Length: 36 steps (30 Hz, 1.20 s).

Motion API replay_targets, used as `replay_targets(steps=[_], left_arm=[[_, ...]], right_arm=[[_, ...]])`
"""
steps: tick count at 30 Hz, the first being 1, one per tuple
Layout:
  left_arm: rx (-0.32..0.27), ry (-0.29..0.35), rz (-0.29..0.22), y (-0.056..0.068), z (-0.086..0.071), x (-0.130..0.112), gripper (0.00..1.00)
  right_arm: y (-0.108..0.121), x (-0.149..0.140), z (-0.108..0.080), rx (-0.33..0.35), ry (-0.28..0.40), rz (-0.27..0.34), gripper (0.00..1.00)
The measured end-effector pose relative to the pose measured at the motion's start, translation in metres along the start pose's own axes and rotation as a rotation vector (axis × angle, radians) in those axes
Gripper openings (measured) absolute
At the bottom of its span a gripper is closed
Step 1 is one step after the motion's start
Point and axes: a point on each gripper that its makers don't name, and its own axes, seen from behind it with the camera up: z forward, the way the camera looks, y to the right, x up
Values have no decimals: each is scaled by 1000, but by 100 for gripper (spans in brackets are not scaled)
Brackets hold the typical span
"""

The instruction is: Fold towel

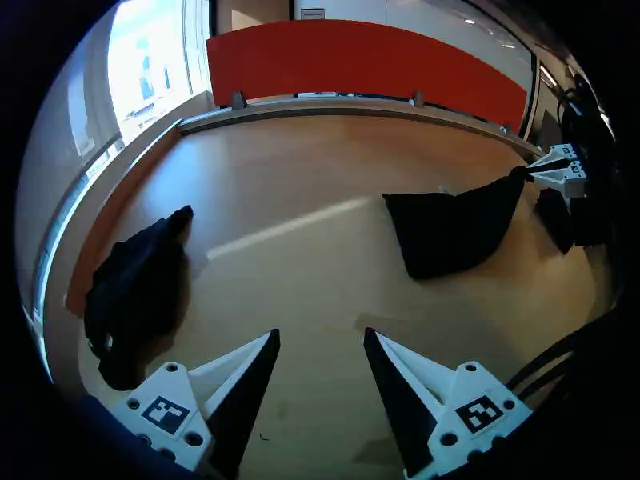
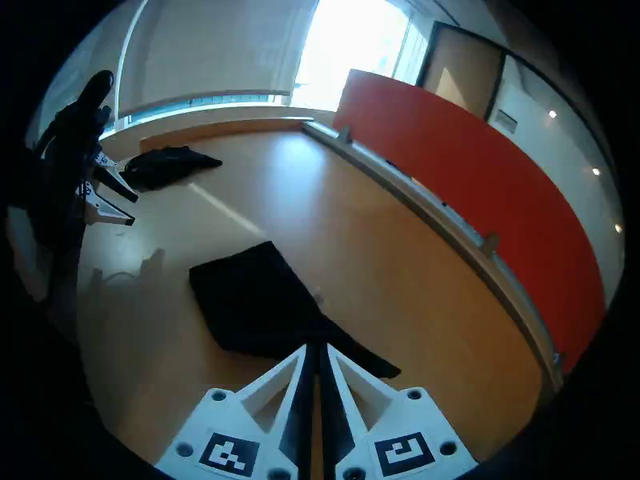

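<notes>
In the left gripper view, two dark cloths lie on the pale wooden worktop (image 1: 320,184). At the left of the frame a crumpled dark bundle (image 1: 136,296) sits near the worktop's raised edge. At the bottom centre the left gripper (image 1: 322,334) hangs above bare wood, its jaws wide apart and holding nothing. Right of centre lies the black towel (image 1: 448,228), mostly flat. One of its corners is drawn up toward the right edge of the frame, where the right gripper (image 1: 534,170) pinches it. One long red panel (image 1: 360,64) runs across the top behind the worktop.

In the right gripper view, a gloved hand (image 2: 76,136) at the upper left holds the left gripper (jaws apart here too), with the bundle just beyond it. The towel spreads at centre, well apart from the bundle. It narrows to a corner at the bottom centre, where the right gripper's jaws are together, clamped on that corner. The red panel stands along the right.
</notes>
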Motion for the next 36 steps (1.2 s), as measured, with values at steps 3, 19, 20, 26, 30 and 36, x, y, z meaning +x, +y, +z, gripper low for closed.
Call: replay_targets(steps=[3, 19, 20, 26, 30, 36], left_arm=[[-5, 1, -3, 1, -1, -1, 77], [5, 18, -33, -7, -13, -2, 77], [5, 20, -37, -7, -13, -3, 77], [6, 33, -57, -6, -18, -3, 77], [10, 43, -68, -6, -23, -3, 77], [16, 48, -90, -11, -29, -7, 77]], right_arm=[[0, 5, 2, 3, 2, -11, 3], [-24, 47, 27, 73, 18, -99, 3], [-27, 50, 30, 81, 19, -105, 3], [-52, 63, 50, 130, 14, -140, 3], [-72, 68, 68, 169, 5, -155, 3], [-110, 64, 102, 230, -23, -155, 3]])
